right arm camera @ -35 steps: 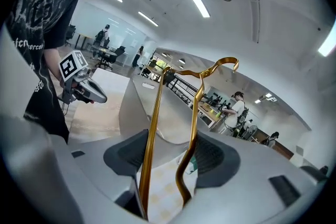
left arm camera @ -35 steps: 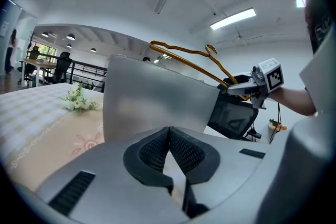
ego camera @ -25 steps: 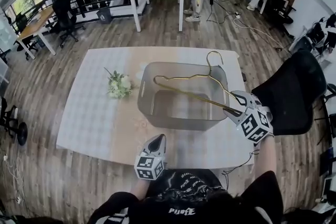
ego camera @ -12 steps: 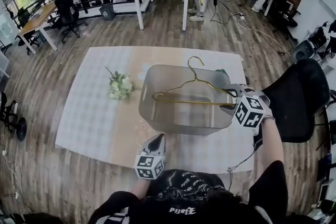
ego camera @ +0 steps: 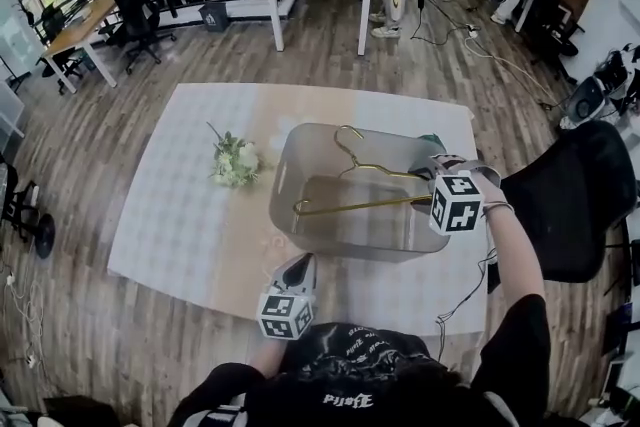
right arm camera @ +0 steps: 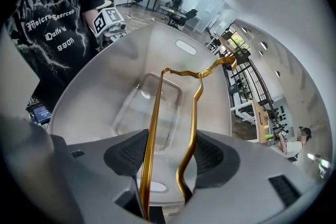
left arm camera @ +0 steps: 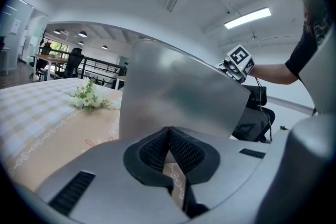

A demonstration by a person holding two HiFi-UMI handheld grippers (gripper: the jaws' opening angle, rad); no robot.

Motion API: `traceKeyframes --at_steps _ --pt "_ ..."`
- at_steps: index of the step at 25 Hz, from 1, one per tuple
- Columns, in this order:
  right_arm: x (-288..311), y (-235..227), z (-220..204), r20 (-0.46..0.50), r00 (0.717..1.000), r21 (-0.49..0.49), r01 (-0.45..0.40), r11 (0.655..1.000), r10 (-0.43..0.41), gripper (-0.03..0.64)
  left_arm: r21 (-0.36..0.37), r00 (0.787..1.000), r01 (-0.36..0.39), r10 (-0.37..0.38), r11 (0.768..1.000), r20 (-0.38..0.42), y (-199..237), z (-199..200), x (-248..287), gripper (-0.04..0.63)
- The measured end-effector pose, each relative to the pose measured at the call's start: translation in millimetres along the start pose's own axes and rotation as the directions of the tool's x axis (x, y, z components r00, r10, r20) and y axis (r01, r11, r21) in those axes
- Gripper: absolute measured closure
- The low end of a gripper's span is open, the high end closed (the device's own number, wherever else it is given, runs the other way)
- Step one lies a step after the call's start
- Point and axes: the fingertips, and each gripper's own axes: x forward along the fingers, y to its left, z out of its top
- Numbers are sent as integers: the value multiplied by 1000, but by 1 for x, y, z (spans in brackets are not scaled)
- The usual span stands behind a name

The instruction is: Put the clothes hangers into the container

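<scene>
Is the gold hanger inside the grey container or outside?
Mostly inside, not released: the hanger hangs within the container walls, with the right gripper shut on its end.

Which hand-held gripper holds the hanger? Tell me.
The right hand-held gripper: its jaws clamp the gold hanger over the grey container. The left hand-held gripper is shut and empty, short of the container.

Left gripper (left arm camera: 168,150): grey moulded shell, slotted vents behind the fingers.
Right gripper (right arm camera: 168,157): same grey shell and vents.
Pads (right arm camera: 125,153): black, ribbed, lining each finger's inner face.
Marker cubes (ego camera: 456,203): white with black square patterns, behind the fingers.
Cable (ego camera: 478,277): thin, dark, behind the right cube.
Shirt (ego camera: 350,370): black, short-sleeved, white lettering.
</scene>
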Motion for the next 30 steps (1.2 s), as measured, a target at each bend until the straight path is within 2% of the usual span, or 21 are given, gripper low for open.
traceKeyframes --at_steps 8,14,24,30 --pt "26 -1 -2 -61 996 -75 -65 995 60 350 -8 1000 -30 30 1000 -2 7 -5 -2 575" --pt "40 4 7 -48 994 -74 -101 992 98 350 -14 999 -44 44 999 -1 8 -8 -6 575" --pt "59 -12 -2 -127 982 -75 -149 986 139 345 -36 998 -62 61 997 -17 14 -16 -1 575" --pt "74 -11 -10 -215 958 -81 -212 974 191 337 -51 998 -53 51 997 -39 12 -21 3 575"
